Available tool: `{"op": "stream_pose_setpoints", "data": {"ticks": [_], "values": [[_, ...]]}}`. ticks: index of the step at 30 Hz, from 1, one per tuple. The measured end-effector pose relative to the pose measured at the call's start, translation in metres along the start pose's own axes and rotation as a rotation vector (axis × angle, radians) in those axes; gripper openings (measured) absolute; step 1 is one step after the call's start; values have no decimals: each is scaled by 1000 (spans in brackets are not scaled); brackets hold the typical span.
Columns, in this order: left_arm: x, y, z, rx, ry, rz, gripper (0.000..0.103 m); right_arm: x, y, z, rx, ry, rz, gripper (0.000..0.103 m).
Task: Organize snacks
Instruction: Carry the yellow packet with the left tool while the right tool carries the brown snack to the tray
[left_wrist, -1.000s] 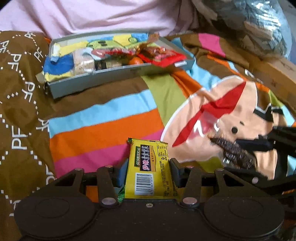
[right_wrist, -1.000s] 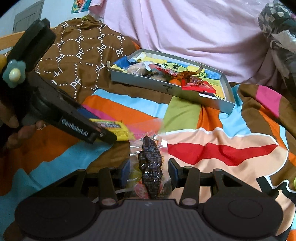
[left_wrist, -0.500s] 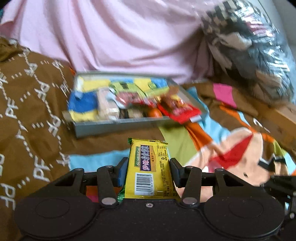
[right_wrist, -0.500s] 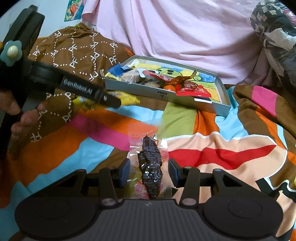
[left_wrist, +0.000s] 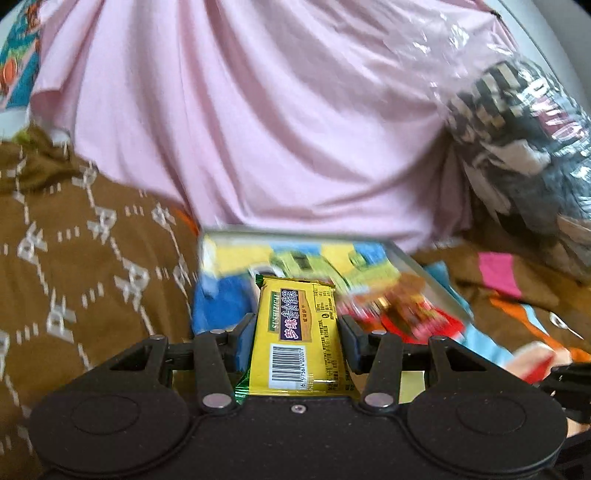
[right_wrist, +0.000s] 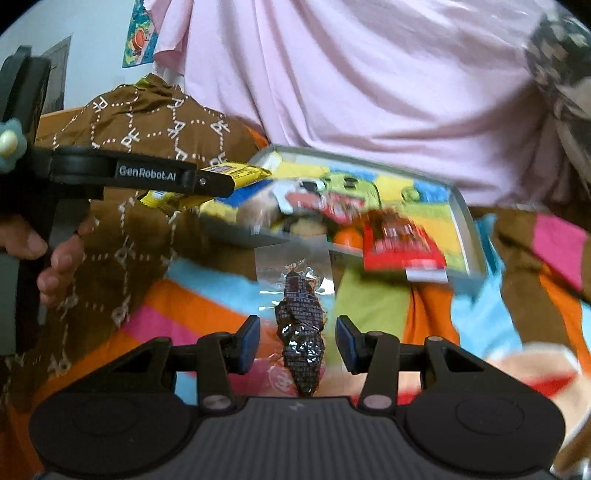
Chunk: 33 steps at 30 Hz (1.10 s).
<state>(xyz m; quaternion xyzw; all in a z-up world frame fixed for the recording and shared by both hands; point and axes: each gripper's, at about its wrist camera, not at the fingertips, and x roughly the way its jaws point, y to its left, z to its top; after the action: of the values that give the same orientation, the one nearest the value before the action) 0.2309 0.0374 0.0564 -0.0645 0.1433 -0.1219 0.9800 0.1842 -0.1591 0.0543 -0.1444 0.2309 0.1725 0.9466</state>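
Both hands have lifted toward the grey snack tray (right_wrist: 463, 218), my left fingers (left_wrist: 255, 341) pinching the light, slippery yellow foil packet (left_wrist: 295, 332) by its sides, my right fingers (right_wrist: 248, 341) nipping the clear crinkly wrapper of the dark candy (right_wrist: 301, 332)

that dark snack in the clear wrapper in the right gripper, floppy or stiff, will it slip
The wrapper looks thin and crinkly, so probably floppy and light. The right gripper seems to pinch only film beside the dark snack, so it may slide or swing.
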Motion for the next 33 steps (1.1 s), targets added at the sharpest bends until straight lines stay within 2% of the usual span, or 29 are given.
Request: {"op": "stream_pose_setpoints", "data": {"ticks": [6, 12, 15, 20, 24, 28, 33], "values": [[33, 29, 19, -62, -60, -4, 50, 41, -11, 63, 1, 34, -13, 49], [65, 51, 11, -80, -22, 6, 50, 95, -18, 116, 51, 74, -73, 49], [72, 55, 7, -69, -35, 7, 50, 120, -20, 132, 88, 99, -105, 49], [79, 65, 7, -112, -31, -29, 50, 153, -20, 144, 87, 153, -147, 49], [85, 64, 3, -72, -17, -39, 50, 175, -21, 144, 88, 201, -187, 49], [95, 66, -2, -65, 32, -52, 50, 186, -22, 143, 79, 220, -214, 49], [97, 69, -3, -65, 37, -60, 50, 193, -25, 139, 116, 237, -224, 49]]}}
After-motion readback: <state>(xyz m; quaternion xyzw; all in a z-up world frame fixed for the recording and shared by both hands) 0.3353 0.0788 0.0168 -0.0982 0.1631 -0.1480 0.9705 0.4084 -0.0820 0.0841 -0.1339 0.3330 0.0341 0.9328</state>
